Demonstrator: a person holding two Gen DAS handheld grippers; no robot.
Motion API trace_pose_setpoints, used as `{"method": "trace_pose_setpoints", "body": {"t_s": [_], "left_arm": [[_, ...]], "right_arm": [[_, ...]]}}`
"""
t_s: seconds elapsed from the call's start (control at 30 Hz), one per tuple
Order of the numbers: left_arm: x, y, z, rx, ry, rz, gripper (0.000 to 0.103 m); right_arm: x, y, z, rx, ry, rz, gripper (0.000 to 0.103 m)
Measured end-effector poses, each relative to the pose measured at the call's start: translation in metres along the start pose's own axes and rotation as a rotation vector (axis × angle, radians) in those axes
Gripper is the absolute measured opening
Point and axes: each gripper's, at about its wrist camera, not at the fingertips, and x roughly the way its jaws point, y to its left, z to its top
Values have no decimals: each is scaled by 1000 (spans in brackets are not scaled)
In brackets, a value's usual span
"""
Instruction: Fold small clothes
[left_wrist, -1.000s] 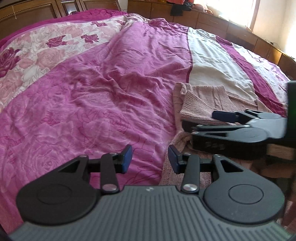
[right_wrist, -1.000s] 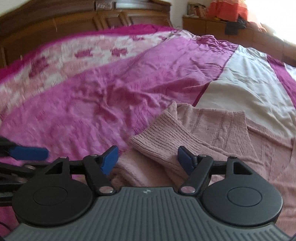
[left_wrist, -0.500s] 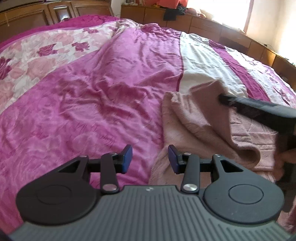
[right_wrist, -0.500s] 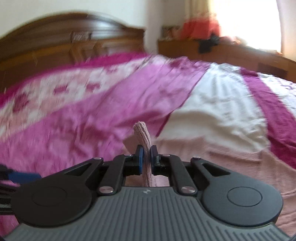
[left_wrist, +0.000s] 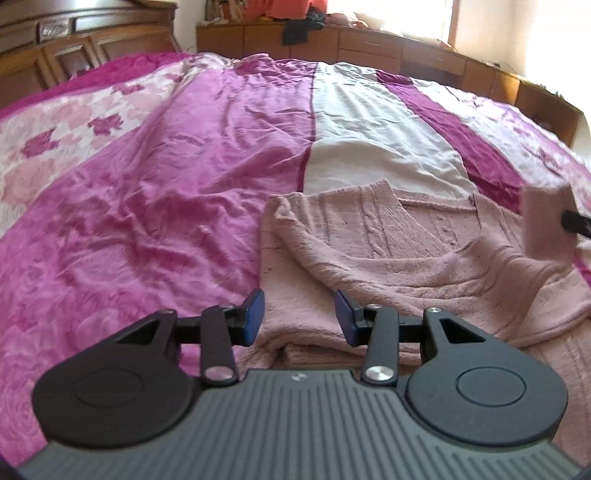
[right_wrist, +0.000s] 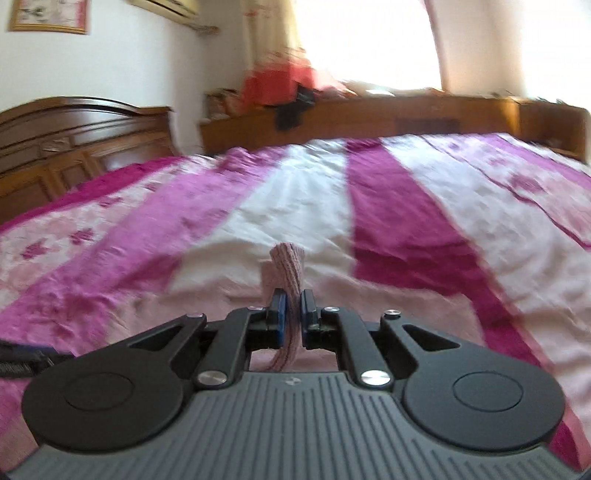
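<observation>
Pink knit sweater (left_wrist: 369, 236) lay on the magenta bedspread (left_wrist: 147, 177), near edge, partly bunched, one sleeve drawn across the body. My right gripper (right_wrist: 291, 319) was clamped on the ribbed cuff (right_wrist: 286, 262), which stood up between the blue pads and trailed down behind them. My left gripper (left_wrist: 298, 314) hovered over the near hem, jaws wide apart, holding nothing; I could not tell whether it touched the knit.

Judged the fabric soft, limp, light, somewhat stretchy; it should drape and sag rather than hold a crease. The ribbed edges looked the firmest places to pinch. A thin single-layer grab would likely stretch the knit and drag the body.
</observation>
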Motion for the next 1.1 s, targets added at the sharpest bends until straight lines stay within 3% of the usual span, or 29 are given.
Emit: {"method": "trace_pose_setpoints", "body": {"t_s": [0.17,0.37,0.47,0.53,0.6,0.73,1.0,1.07,1.1], "left_arm": [[11,-13,-1,61,-1,-6,43],[26,-15,-4,65,37,-3,43],[30,-13,-7,55,50,2,43],[30,-13,-8,55,50,1,43],[30,-13,-8,58,47,1,43],[29,-13,-8,56,46,2,43],[24,-12,-8,51,27,2,43],[23,-11,-7,45,16,0,43],[23,-10,-6,41,12,0,43]], "right_arm": [[-2,-44,-35,60,62,-105,8],[-7,-74,-57,82,192,-68,14],[-21,-76,-54,64,195,-38,30],[-31,-76,-45,69,173,-26,52],[-39,-79,-34,73,129,-21,61],[-20,-80,-15,56,103,-44,62],[53,-76,-30,76,261,-98,62],[55,-72,-34,80,257,-97,57],[55,-70,-35,79,253,-88,42]]}}
